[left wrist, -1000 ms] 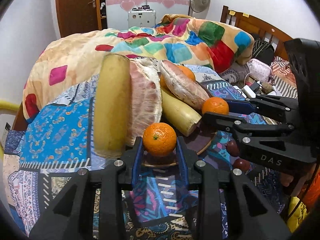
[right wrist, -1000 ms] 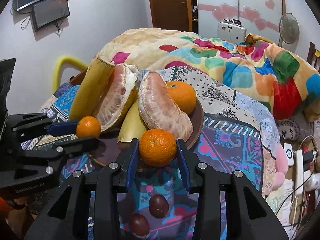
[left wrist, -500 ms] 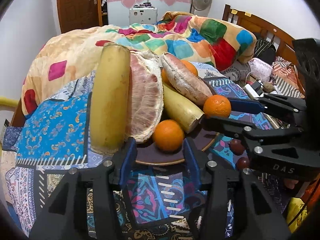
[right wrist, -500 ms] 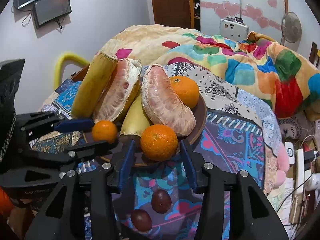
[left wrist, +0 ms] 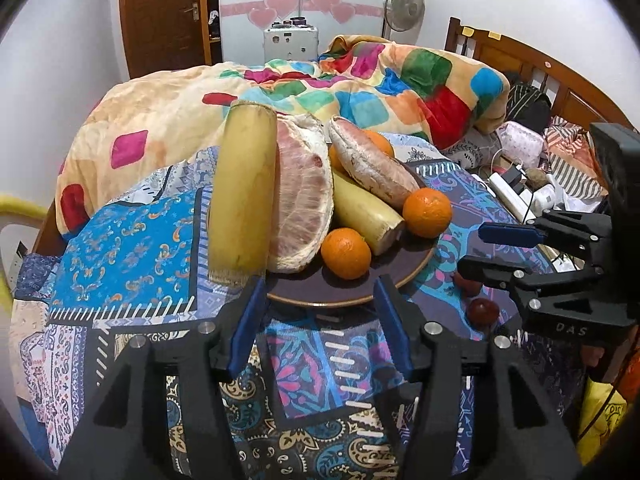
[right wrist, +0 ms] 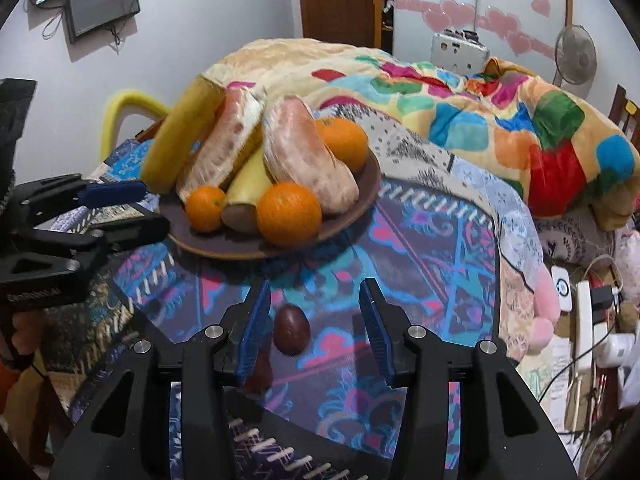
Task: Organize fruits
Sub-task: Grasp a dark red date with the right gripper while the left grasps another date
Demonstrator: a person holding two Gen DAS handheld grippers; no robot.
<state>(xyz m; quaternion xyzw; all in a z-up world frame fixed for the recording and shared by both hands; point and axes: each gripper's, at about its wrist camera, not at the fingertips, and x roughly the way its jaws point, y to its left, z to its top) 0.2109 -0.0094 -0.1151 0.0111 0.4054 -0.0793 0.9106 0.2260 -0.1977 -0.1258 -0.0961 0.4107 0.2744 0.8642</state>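
Observation:
A dark brown plate point(left wrist: 340, 300) point(right wrist: 240, 252) on the patterned bedspread holds banana pieces, peeled pomelo segments and three oranges. A small orange point(left wrist: 346, 254) point(right wrist: 206, 208) lies at its near edge, just beyond my left gripper point(left wrist: 320, 292) point(right wrist: 154, 208), whose jaws are opening with nothing between them. A bigger orange point(left wrist: 427, 213) point(right wrist: 289, 220) rests at the plate's other side. My right gripper point(right wrist: 314, 292) point(left wrist: 472, 250) hovers over the bedspread, jaws closing; a dark red fruit point(right wrist: 291, 330) point(left wrist: 483, 311) lies between the fingers, untouched. A second dark red fruit point(left wrist: 468, 286) lies close by.
A rumpled colourful blanket point(left wrist: 360, 92) is heaped behind the plate. A power strip with cables point(right wrist: 584, 312) and clutter lie at the bed's right, by the wooden headboard point(left wrist: 520, 56). A yellow tube point(right wrist: 124, 108) curves at the left edge.
Both grippers let go of the oranges they held, which now lie on the plate. Both pulled back from it, and the right one now stands over a dark red fruit.

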